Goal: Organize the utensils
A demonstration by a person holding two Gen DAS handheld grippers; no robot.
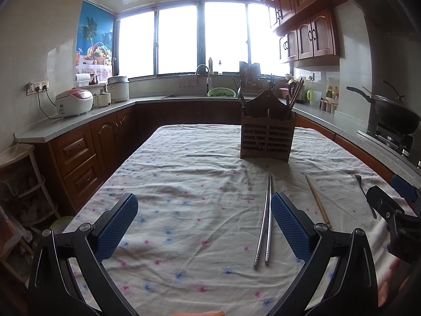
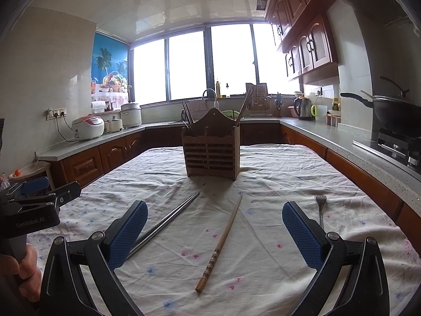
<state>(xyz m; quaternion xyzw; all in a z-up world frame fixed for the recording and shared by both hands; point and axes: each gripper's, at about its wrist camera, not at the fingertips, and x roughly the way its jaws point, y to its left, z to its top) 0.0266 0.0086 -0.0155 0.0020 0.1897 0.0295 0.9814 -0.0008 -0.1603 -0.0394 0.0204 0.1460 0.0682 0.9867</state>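
Note:
A slatted wooden utensil holder (image 1: 267, 134) (image 2: 211, 152) stands upright on the table's far half, with chopsticks and a spoon in it. A pair of metal chopsticks (image 1: 264, 226) (image 2: 168, 220) lies on the cloth, close to the inner side of my left gripper's right finger. A single wooden chopstick (image 2: 223, 239) (image 1: 317, 200) lies between my right gripper's fingers. A metal fork (image 2: 320, 206) (image 1: 364, 191) lies further right. My left gripper (image 1: 204, 225) is open and empty. My right gripper (image 2: 214, 233) is open and empty above the cloth.
The table (image 1: 184, 173) bears a wrinkled white cloth with small flower prints. Counters run around it, with a rice cooker (image 1: 75, 102), a sink (image 1: 202, 93), a kettle (image 2: 302, 108) and a wok (image 2: 394, 110) on the stove at the right.

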